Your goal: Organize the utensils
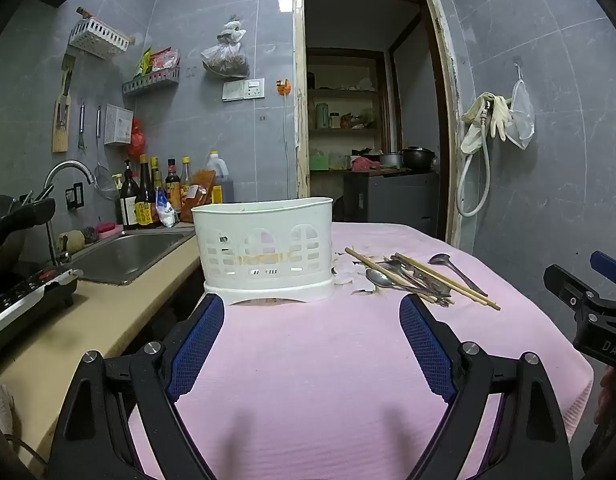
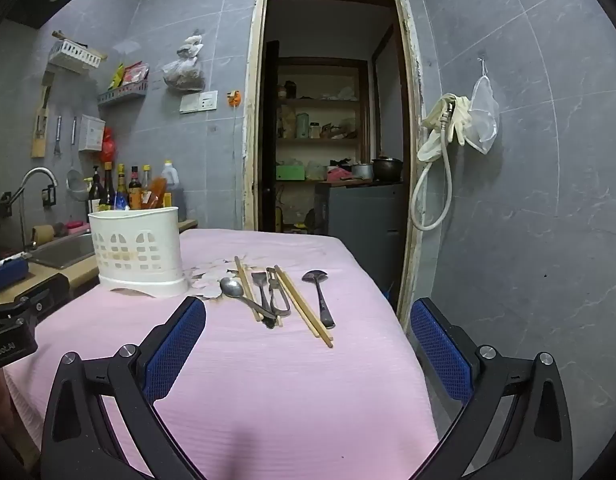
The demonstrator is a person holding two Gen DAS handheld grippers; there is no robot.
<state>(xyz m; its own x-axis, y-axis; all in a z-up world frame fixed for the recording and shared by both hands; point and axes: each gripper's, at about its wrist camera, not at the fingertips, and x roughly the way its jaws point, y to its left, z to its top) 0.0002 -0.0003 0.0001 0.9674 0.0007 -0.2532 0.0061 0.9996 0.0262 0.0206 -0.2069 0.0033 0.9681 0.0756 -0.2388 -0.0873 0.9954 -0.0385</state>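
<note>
Right wrist view, right claw (image 2: 308, 320) wide and empty, utensils (image 2: 276, 296) just ahead between its tips, white caddy (image 2: 138, 250) ahead-left.

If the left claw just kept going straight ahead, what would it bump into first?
Most likely the white utensil basket, which sits dead ahead of the open left claw on the pink tablecloth. Nothing lies between them.

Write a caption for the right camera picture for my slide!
Open right gripper faces spoons, chopsticks beside a white caddy on pink cloth.
</note>
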